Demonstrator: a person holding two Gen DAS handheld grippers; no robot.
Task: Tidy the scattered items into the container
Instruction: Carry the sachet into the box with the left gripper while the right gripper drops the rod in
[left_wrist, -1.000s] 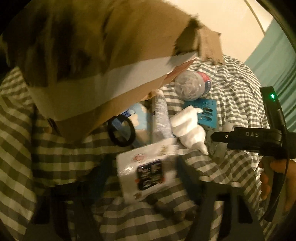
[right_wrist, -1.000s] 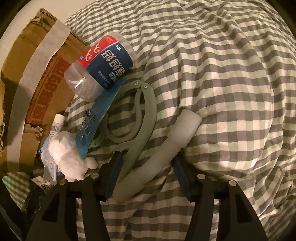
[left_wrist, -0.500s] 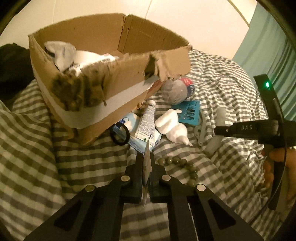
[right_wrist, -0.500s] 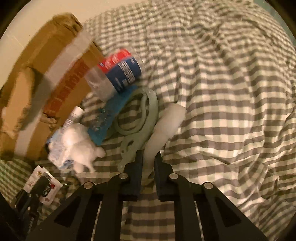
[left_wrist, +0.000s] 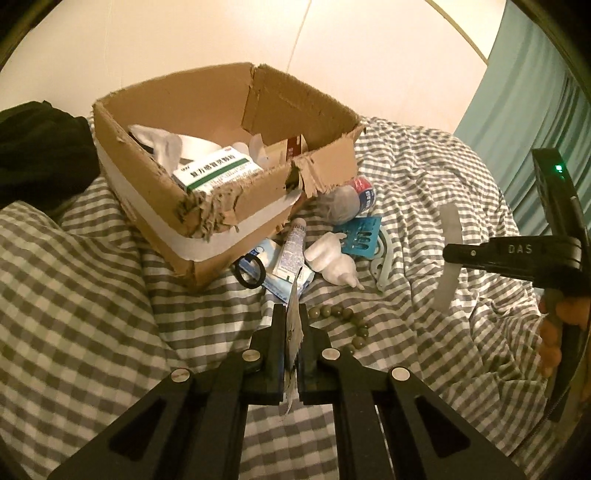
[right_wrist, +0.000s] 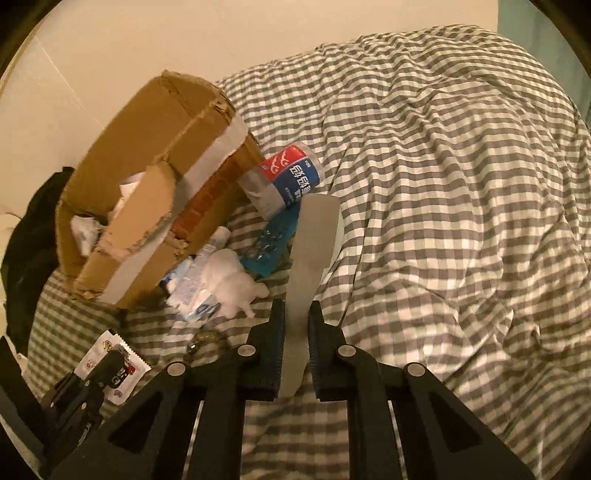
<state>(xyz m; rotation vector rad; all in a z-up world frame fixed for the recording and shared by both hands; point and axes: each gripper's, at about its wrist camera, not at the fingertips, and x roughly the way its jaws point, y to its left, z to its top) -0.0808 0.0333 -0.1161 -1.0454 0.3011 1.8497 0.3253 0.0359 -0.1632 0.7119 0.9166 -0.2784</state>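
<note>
Both your grippers are clamped on items, lifted clear of the checked bedding.

Your left gripper (left_wrist: 292, 325) pinches a thin sachet (left_wrist: 293, 332) just in front of the cardboard box (left_wrist: 207, 206); your right gripper (right_wrist: 297, 325) grips a pale curved strip (right_wrist: 314, 240) to the box's right, above the clutter beside it.

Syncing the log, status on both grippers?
Left gripper shut on sachet. Right gripper shut on grey strip. Cardboard box open, nothing blocking it.
</note>
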